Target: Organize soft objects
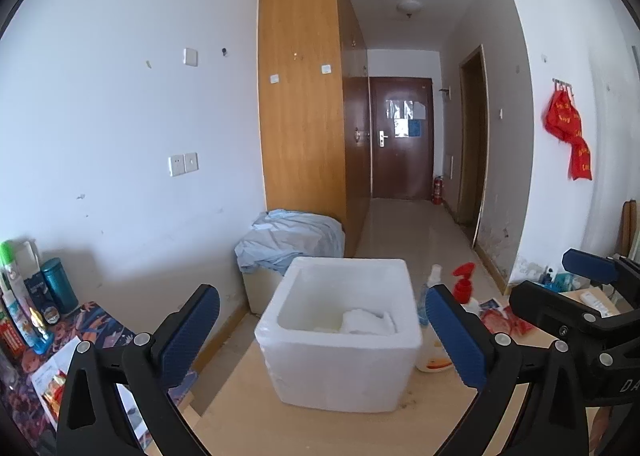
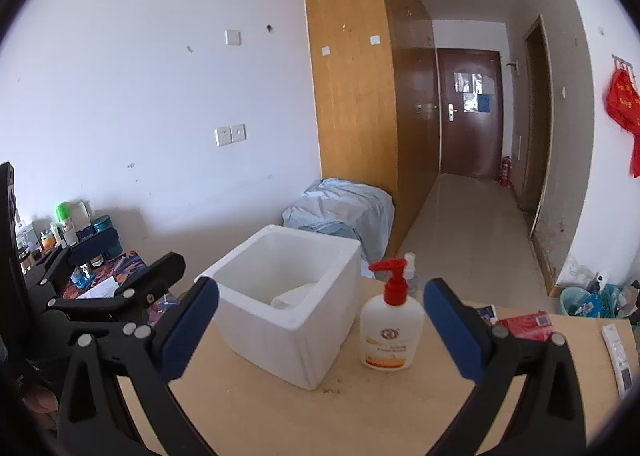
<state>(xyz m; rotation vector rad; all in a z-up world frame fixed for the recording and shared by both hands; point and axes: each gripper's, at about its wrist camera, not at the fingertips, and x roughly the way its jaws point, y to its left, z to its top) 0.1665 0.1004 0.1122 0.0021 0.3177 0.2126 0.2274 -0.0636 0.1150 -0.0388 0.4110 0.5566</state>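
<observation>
A white foam box (image 1: 340, 360) stands on the wooden table, and it also shows in the right wrist view (image 2: 296, 332). A white soft cloth (image 1: 368, 322) lies inside it, seen in the right wrist view too (image 2: 294, 296). My left gripper (image 1: 322, 336) is open and empty, its fingers on either side of the box, short of it. My right gripper (image 2: 320, 330) is open and empty, in front of the box and a white pump bottle (image 2: 390, 332) with a red pump.
The pump bottle (image 1: 464, 288) and a clear spray bottle (image 1: 428, 292) stand right of the box. A red packet (image 2: 528, 326) and a remote (image 2: 618, 354) lie at the right. Bottles and cans (image 1: 24, 296) crowd a patterned surface at left. A blue cloth (image 1: 292, 240) covers a low box behind.
</observation>
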